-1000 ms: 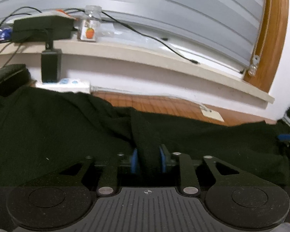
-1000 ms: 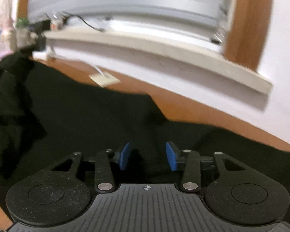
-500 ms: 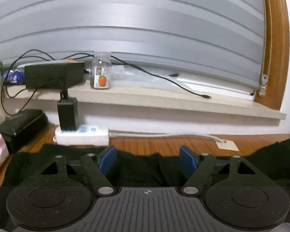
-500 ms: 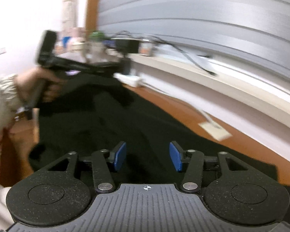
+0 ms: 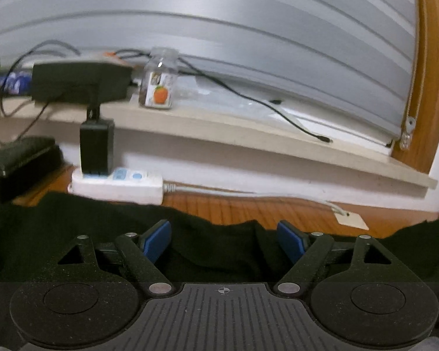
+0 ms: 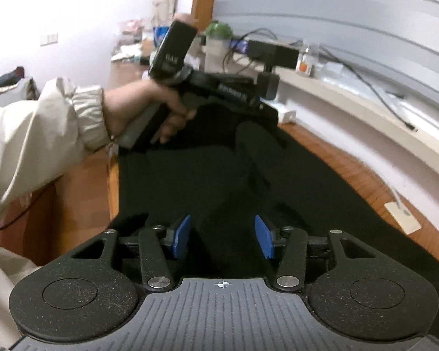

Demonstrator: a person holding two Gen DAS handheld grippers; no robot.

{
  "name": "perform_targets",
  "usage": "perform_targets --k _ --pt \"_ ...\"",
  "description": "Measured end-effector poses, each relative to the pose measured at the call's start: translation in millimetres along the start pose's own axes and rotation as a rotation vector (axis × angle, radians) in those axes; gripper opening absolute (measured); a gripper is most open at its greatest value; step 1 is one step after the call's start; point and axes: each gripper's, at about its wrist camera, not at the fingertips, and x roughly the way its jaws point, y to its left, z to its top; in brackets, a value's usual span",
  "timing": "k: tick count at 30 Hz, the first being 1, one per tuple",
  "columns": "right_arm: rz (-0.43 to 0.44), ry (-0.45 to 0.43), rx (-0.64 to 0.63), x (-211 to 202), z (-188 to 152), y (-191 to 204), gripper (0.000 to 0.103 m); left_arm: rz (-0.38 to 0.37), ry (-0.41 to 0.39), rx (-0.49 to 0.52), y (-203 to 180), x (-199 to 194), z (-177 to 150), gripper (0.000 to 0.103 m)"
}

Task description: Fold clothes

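Note:
A black garment (image 5: 73, 234) lies spread over the wooden table (image 5: 248, 207). My left gripper (image 5: 225, 239) hovers at its far edge. Its jaws are opening, both blue pads are bare, and the cloth lies slack below them. In the right wrist view the garment (image 6: 307, 181) runs long and flat, with a raised fold near its far end. My right gripper (image 6: 223, 237) stands over the near end, its pads apart, with only flat cloth showing in the gap. A hand (image 6: 137, 108) in a pale sleeve holds the left tool at the far end.
A white power strip (image 5: 117, 187) with a black charger (image 5: 96, 149) sits just beyond the garment. On the sill (image 5: 248, 134) stand a jar (image 5: 158, 87), a black box (image 5: 82, 82) and cables. A paper tag (image 5: 351, 220) lies on the wood. The table's edge (image 6: 111, 181) runs along the left.
My left gripper let go of the pinched fold, opened wide and drew back to the garment's edge. My right gripper swung left and now looks along the garment toward the other hand.

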Motion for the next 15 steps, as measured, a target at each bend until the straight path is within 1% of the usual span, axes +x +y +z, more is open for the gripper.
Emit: perform_targets --k 4,6,8,10,12,13,15 --pt "0.004 0.023 -0.012 -1 -5 4 0.048 -0.003 0.009 -0.014 2 2 0 0.082" --pt "0.012 0.026 -0.006 -1 -8 2 0.044 0.002 0.008 -0.009 1 2 0 0.082" --pt "0.022 0.023 0.011 -3 -9 -4 0.015 0.003 0.004 -0.008 0 1 -1 0.082" --pt "0.003 0.008 0.024 -7 -9 -15 0.011 0.003 -0.003 -0.015 1 0 -1 0.082" --pt "-0.043 -0.026 0.031 -15 -7 -30 0.009 0.006 -0.019 -0.025 3 -3 -1 0.082" --pt "-0.086 -0.042 0.042 -19 -5 -40 0.008 0.003 -0.033 -0.028 3 -5 -1 0.082" --pt "-0.201 -0.081 0.078 -29 0 -68 0.007 -0.001 -0.061 -0.029 3 -10 -1 0.082"
